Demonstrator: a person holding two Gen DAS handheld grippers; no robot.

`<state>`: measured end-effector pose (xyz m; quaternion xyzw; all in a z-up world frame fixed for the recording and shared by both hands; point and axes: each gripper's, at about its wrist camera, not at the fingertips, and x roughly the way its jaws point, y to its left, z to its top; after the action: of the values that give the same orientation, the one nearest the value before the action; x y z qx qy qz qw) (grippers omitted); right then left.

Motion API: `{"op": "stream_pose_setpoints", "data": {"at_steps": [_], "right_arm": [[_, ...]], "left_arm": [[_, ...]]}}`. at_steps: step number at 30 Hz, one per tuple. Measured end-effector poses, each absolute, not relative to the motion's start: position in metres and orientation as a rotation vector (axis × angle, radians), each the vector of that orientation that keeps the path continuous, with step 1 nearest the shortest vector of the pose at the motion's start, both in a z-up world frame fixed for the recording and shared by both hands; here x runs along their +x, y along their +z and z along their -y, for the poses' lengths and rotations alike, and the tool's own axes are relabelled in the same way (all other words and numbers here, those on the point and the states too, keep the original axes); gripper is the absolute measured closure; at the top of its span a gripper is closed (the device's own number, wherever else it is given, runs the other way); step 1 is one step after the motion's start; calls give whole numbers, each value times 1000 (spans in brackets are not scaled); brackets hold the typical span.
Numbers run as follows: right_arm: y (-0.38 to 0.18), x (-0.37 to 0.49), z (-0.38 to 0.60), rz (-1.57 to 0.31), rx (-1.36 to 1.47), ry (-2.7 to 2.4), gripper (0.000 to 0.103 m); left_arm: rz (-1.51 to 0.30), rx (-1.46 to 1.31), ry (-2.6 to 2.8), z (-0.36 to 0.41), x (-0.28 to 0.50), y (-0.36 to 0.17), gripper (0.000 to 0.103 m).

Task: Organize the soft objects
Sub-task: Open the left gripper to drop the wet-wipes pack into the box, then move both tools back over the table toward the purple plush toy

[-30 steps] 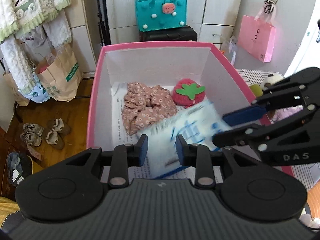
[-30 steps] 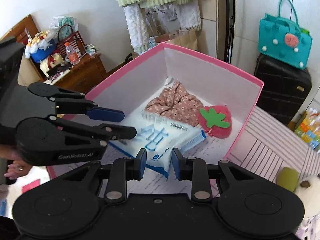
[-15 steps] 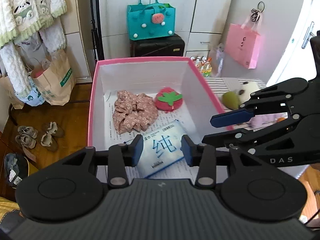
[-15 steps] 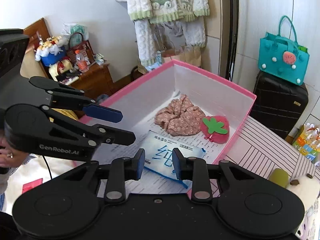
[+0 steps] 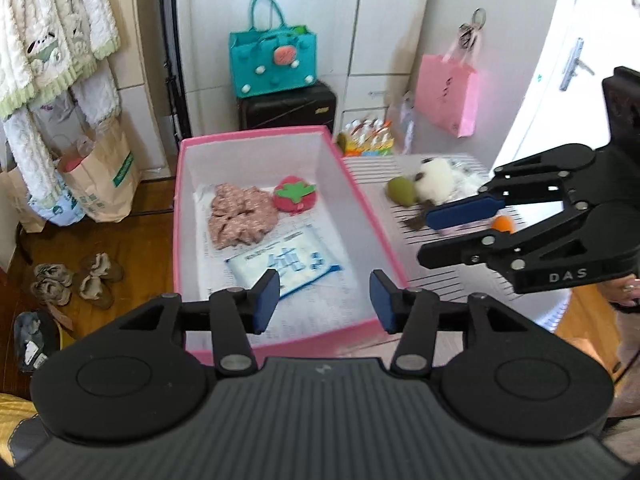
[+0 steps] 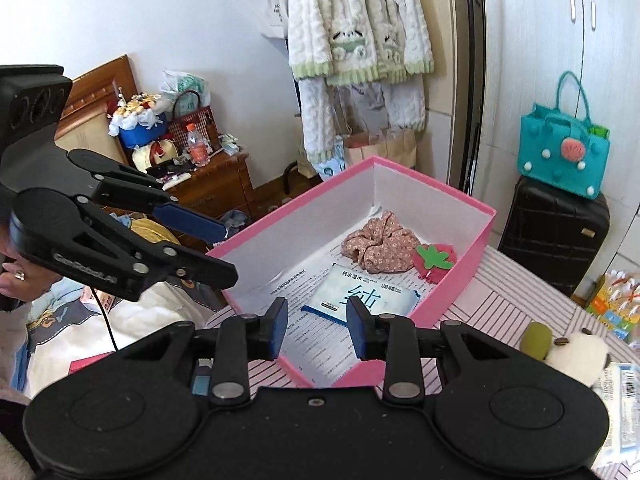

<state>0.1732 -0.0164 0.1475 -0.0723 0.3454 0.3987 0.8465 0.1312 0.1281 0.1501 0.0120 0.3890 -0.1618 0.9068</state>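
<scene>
My left claw (image 5: 324, 300) hung above the near end of the pink box (image 5: 182, 216). Its jaws had just been opening, and nothing was between them. My right claw (image 6: 316, 320) hung over the near edge of the same box. Its jaws had opened a little too, and they were let go, with nothing held.

Below both claws, the blue and white wipes pack (image 5: 282, 266) lay flat on the printed paper (image 6: 316, 350) that lined the box floor. No claw touched it. Just past the pack sat the flowery pink scrunchie (image 5: 240, 218), all bunched up. Next to it, by the far wall of the box, was the red strawberry toy (image 5: 295, 199) with its green leaf on top.

The box stood on the striped counter (image 6: 516, 292). To the side of the box on that counter lay a white fluffy toy (image 5: 434, 180) touching a green soft ball (image 5: 402, 191). A small orange ball (image 5: 503, 224) peeked out behind my right claw.

Far back, a teal bag (image 5: 274, 62) sat on a black suitcase (image 5: 288, 106). A pink bag (image 5: 448, 96) hung on the wall.
</scene>
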Motion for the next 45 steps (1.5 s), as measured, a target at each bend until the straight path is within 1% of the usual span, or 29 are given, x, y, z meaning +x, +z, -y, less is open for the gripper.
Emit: {"op": "stream_pose_setpoints", "data": {"at_steps": [2,13,19,30,35,38,41,45], "right_arm": [[153,163,23,-707,-158,842,63],[170,100,70,-645,-177,883,63],[165,77,96,-697,-138,914,62],[120,57,139,-720,-87,820,59],[92,62,156,-746,-57,768,59],[78,64,167,-742,-49,752,58],[65,66,178,-732,-33,731,58],[48,76,194,-715,-8,668,57]], "left_arm": [[-782,34,-338,-121,120,153,53],[-760,89,-344,-92,74,148,50],[-786,70,-392,-83,63,136,49],[-780,101,-472,-35,58,84,48],[-735,112,-489,-11,63,67,48],[-677,140,-467,6,66,57,48],[-661,150,-454,24,75,43,48],[-669,97,-486,42,97,28,48]]}}
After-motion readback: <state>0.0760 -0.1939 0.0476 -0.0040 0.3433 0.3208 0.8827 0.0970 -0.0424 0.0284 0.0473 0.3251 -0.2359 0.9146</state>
